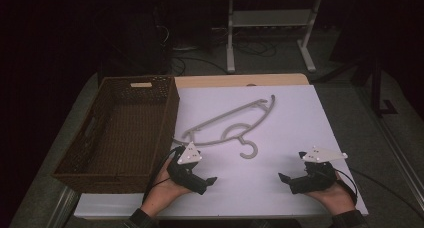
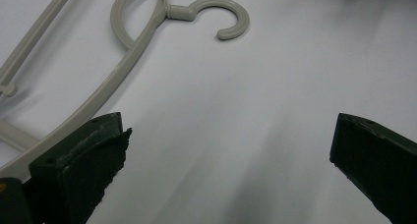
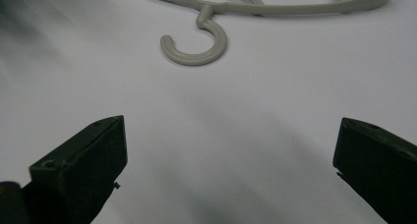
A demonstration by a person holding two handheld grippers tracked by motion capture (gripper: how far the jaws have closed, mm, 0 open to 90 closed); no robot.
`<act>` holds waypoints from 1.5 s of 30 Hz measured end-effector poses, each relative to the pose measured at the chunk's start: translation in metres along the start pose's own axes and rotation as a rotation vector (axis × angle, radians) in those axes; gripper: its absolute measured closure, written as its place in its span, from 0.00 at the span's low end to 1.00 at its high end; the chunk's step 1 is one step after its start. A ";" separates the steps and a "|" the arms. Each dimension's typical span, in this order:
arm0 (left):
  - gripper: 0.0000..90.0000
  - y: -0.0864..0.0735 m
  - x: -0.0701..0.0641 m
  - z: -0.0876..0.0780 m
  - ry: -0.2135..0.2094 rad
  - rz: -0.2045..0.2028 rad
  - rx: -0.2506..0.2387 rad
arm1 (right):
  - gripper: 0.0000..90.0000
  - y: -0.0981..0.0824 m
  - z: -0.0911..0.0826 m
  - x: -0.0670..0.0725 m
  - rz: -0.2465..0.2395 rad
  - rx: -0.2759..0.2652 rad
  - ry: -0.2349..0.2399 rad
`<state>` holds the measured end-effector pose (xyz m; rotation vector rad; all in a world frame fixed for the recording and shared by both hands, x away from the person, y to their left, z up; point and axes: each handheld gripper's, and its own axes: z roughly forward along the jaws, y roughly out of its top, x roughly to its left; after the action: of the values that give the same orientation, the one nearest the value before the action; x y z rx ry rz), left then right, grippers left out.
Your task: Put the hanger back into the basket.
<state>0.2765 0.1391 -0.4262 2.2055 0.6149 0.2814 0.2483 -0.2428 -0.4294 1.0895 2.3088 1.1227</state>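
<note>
High view: the pale grey plastic clothes hanger [image 1: 231,125] is lying flat on the white sheet covering the bench [image 1: 280,188], hook end pointing toward the person, just right of the dark brown woven wicker basket [image 1: 120,133], which is sitting empty at the bench's left edge. The left tool [image 1: 212,180] and right tool [image 1: 281,176] are both resting low near the front edge, well apart, neither touching the hanger. Left gripper view: jaws are standing wide apart w/ nothing between them; the hanger's hook [image 2: 223,18] is lying ahead and one arm of the hanger is running down just beside the left-hand jaw. Right gripper view: jaws likewise spread wide, empty, hook [image 3: 196,44] lying straight ahead w/ bare sheet between. Judgement: this is looking like the approach step, pre-grasp; the hanger is probably heading for the basket. Next move is calling for one tool, likely the left as it's nearer, to be advancing onto a hanger arm, straddling the thin bar, then closing; the flat, slim bar is needing a low jaw angle to get under it.
</note>
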 end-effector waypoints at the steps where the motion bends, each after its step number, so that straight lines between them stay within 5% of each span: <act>1: 0.00 0.000 0.000 0.000 0.000 0.000 0.000 | 0.00 0.000 0.000 0.000 0.002 0.002 0.003; 12: 0.00 0.011 0.006 0.004 0.025 -0.009 0.010 | 0.00 0.000 0.002 -0.002 0.019 0.010 0.002; 20: 0.11 0.020 0.015 0.011 0.033 -0.026 0.002 | 0.00 0.001 0.004 -0.005 0.030 0.016 0.004; 21: 0.20 0.022 0.019 0.015 0.038 -0.032 0.003 | 0.00 0.001 0.005 -0.005 0.032 0.021 0.007; 25: 0.28 0.027 0.026 0.024 0.057 -0.039 0.008 | 0.00 0.001 0.004 -0.006 0.038 0.016 0.010; 28: 0.34 0.034 0.031 0.032 0.067 -0.020 0.013 | 0.00 0.000 0.004 -0.007 0.045 0.016 0.009; 34: 0.62 0.045 0.041 0.054 0.122 0.037 0.073 | 0.00 0.001 0.004 -0.007 0.049 0.016 0.010; 45: 0.77 0.046 0.064 0.071 0.096 -0.017 0.123 | 0.00 -0.001 0.003 -0.009 0.055 0.017 0.009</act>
<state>0.3746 0.1005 -0.4374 2.3135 0.7204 0.3509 0.2549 -0.2484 -0.4318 1.1631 2.3122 1.1331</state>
